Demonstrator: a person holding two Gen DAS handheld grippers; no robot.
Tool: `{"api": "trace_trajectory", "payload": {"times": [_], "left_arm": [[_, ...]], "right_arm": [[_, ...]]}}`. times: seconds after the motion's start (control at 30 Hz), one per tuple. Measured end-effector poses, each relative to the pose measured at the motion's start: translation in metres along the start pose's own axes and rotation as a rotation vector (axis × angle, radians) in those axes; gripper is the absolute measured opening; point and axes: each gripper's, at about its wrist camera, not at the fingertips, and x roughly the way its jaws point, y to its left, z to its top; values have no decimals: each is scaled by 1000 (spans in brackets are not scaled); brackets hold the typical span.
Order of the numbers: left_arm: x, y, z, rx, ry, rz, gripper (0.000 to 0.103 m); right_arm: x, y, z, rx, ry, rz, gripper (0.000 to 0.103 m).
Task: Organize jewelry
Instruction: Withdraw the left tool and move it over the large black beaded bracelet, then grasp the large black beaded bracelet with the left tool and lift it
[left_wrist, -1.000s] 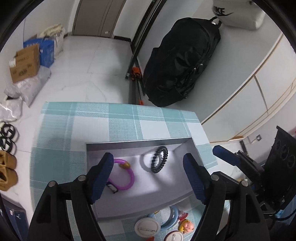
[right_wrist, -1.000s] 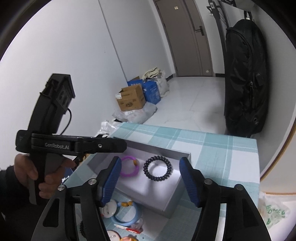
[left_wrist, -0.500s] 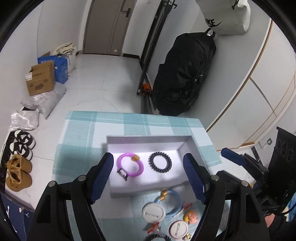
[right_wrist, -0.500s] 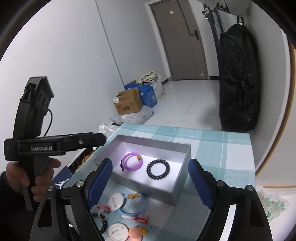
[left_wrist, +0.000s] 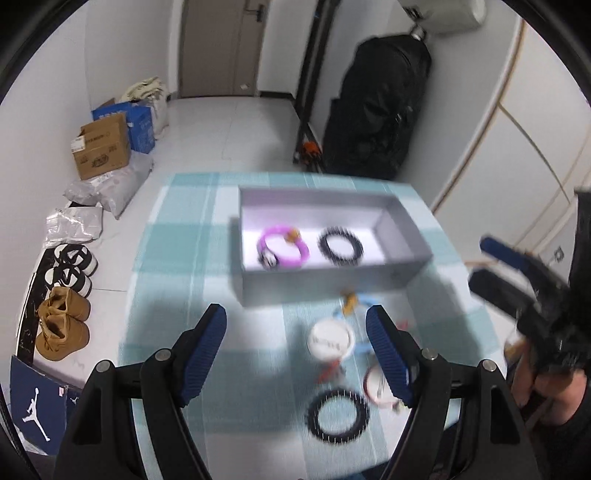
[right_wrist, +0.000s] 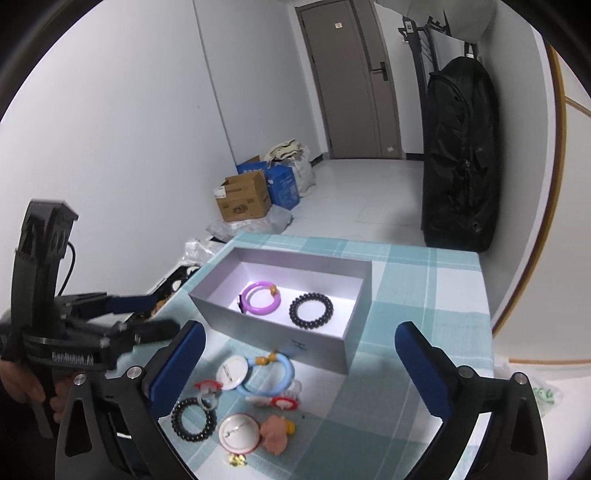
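Note:
An open grey box on the checked tablecloth holds a purple bracelet and a black bead bracelet. In front of it lie loose pieces: a blue bangle, a white badge, a black coil bracelet, a second badge and a pink figure. My left gripper hovers open over these pieces, holding nothing. My right gripper is above them too, its jaws opening with nothing between them.
A black backpack leans on the wall beyond the table's far edge. Cardboard boxes and shoes sit on the floor to the left. A person's hand holds the right gripper near the table's right edge.
Both grippers have drawn back from the box toward the near side, bringing the loose pieces into view. The right jaws have spread wider; the left jaws look unchanged.

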Motion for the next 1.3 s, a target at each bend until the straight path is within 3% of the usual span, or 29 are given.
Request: {"api": "trace_trajectory", "payload": {"times": [0.23, 0.53, 0.7, 1.0, 1.13, 1.3], "left_arm": [[9, -15, -26, 48, 114, -53, 74], [27, -24, -44, 106, 256, -36, 74], [31, -32, -48, 166, 266, 23, 74], [36, -38, -47, 198, 248, 62, 74], [33, -44, -49, 227, 243, 36, 47], [29, -45, -53, 235, 251, 11, 39]], "right_arm": [[-8, -1, -12, 7, 15, -20, 103], [-13, -5, -20, 39, 34, -26, 103], [-16, -8, -22, 60, 35, -26, 103], [-18, -8, -24, 70, 41, -28, 103], [-19, -8, -26, 79, 53, -29, 103], [-17, -9, -29, 93, 74, -34, 103]]}}
